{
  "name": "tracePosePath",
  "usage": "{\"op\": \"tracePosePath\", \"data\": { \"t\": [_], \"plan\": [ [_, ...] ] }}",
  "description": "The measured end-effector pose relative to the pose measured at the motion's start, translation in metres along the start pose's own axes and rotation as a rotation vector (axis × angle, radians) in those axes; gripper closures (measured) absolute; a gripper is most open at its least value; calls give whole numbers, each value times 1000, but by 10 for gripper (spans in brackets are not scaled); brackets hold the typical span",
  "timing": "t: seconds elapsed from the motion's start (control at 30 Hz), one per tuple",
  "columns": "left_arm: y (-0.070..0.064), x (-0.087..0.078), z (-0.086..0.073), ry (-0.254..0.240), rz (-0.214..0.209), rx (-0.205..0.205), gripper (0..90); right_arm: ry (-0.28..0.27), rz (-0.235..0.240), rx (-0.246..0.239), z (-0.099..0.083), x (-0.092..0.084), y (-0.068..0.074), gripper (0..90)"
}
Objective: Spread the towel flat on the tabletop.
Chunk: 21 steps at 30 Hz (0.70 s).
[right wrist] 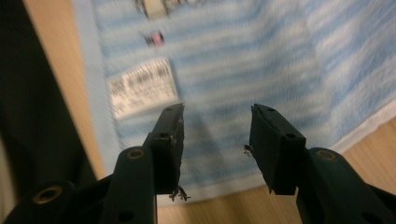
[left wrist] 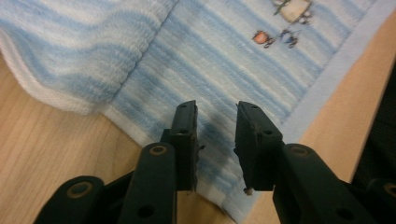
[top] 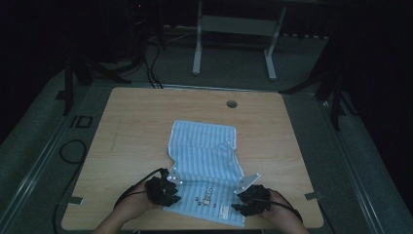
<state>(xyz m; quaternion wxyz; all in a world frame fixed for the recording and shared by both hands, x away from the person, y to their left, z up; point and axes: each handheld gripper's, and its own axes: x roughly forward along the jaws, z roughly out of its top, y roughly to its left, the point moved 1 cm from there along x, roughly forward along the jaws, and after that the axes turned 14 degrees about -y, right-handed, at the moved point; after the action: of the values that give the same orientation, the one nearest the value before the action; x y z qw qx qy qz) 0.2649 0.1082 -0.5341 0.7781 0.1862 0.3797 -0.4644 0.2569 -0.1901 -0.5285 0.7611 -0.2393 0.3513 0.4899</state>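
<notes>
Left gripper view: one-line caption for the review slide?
Open left tongs poised over the near edge of a blue-and-white striped towel lying on the wooden table, nothing between the jaws.

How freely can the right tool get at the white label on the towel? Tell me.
Probably yes: the right tool is open just above the towel, the label lies beside its jaw, and nothing lies between them.

A light wooden table [top: 131,122] with rounded corners and a round cable hole [top: 232,104] near its far edge carries a blue-and-white striped towel [top: 204,156], lying flat (one upper layer folded over) just ahead of both tools, its near edge beneath their tips.
</notes>
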Motion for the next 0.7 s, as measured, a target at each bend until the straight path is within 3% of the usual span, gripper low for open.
{"op": "tracePosePath", "data": {
  "t": [0.07,0.13,0.2,0.23,0.33,0.4,0.53,0.7],
  "plan": [
    [1,3,-1,9,14,2,615,38,3,-9,-4,6,-1,539],
    [0,4,-2,5,22,25,599,26,7,-5,-5,6,-1,547],
    [-3,4,-3,2,41,43,606,23,12,-7,-5,6,-1,614],
    [-3,4,-3,2,38,40,640,18,12,-6,-5,6,0,669],
    [-7,4,-2,8,37,14,864,28,17,-22,-3,6,2,843],
    [-12,3,-2,27,57,39,870,31,8,-38,-2,6,4,854],
    [-25,-13,-5,28,35,51,873,24,21,-63,0,1,14,859],
    [-46,-40,-13,5,-31,7,869,-6,64,-79,6,-20,30,859]
  ]
}}
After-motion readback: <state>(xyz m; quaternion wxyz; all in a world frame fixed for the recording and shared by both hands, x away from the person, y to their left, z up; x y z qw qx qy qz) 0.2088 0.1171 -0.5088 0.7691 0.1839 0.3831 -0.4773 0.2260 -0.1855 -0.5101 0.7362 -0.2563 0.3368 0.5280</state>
